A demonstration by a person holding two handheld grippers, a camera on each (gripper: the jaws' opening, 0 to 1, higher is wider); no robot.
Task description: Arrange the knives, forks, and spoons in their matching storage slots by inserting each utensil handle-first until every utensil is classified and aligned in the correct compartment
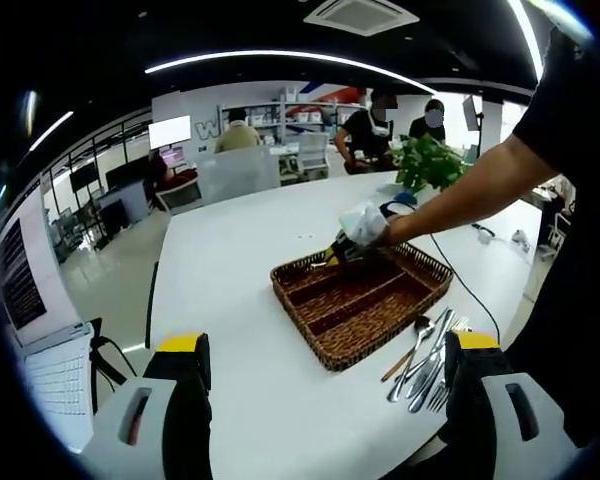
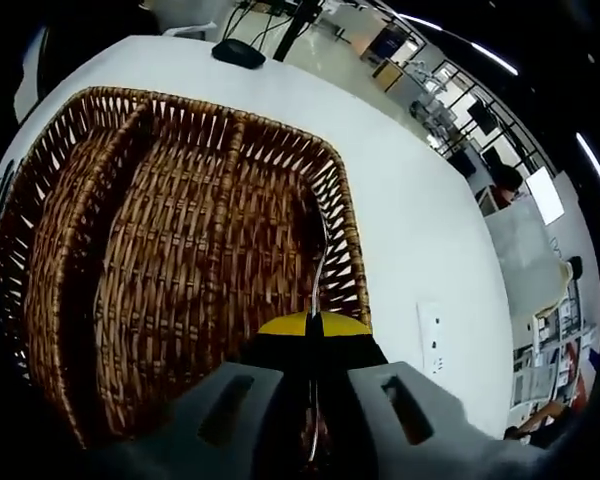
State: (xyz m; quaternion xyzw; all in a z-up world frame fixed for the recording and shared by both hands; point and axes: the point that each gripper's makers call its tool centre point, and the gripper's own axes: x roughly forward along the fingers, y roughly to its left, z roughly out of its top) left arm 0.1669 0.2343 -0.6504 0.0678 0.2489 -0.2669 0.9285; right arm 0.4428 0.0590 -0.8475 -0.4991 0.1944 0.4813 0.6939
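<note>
A brown wicker tray (image 1: 325,337) with three long compartments lies on the white table (image 1: 230,290). Beside its near right corner lies a pile of several utensils (image 1: 425,358), with spoons, forks and a wooden-handled piece among them. My left gripper (image 1: 330,400) hangs open above the table's near edge, holding nothing. A person's arm brings my right gripper (image 1: 345,245) over the tray's far corner. In the right gripper view the right gripper (image 2: 313,330) is shut on a thin metal utensil (image 2: 320,265), seen edge-on over the outer compartment of the tray (image 2: 130,250); its kind I cannot tell.
A potted plant (image 1: 428,160) and a black cable (image 1: 467,287) sit beyond the tray. A laptop (image 1: 45,375) is at the far left. People stand at the back of the room. A black object (image 2: 238,52) and a table socket (image 2: 432,350) lie near the tray.
</note>
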